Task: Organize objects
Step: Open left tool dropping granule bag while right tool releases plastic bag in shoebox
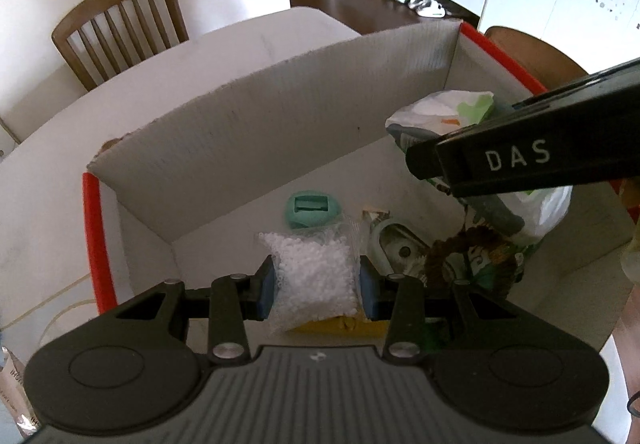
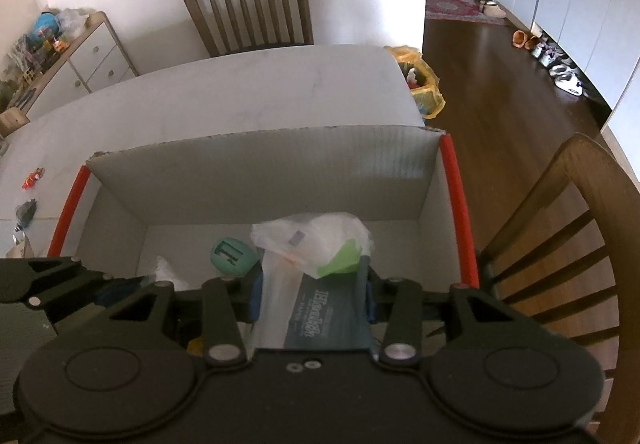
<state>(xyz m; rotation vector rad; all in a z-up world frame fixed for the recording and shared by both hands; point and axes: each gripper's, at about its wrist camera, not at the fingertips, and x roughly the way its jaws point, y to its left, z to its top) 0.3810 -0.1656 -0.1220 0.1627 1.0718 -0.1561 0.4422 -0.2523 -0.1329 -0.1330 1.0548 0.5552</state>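
cardboard box (image 1: 280, 116) with red-edged ends sits on a white table (image 1: 240, 44), holding a mint-green round object (image 1: 313, 209), a brown tangle (image 1: 460, 248) and a yellow item (image 1: 340, 324). inside it, the left gripper (image 1: 316, 282) pinches a clear bag of white beads (image 1: 316, 276) between blue pads. the right gripper (image 2: 310, 304) straddles a plastic-wrapped packet (image 2: 316, 284) above the box floor; its jaws have just been opening, and whether they press the packet cannot be told.

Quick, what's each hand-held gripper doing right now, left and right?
Left hand-held gripper: closed on a bead bag over the box.
Right hand-held gripper: around a plastic-wrapped packet; grip cannot be told.
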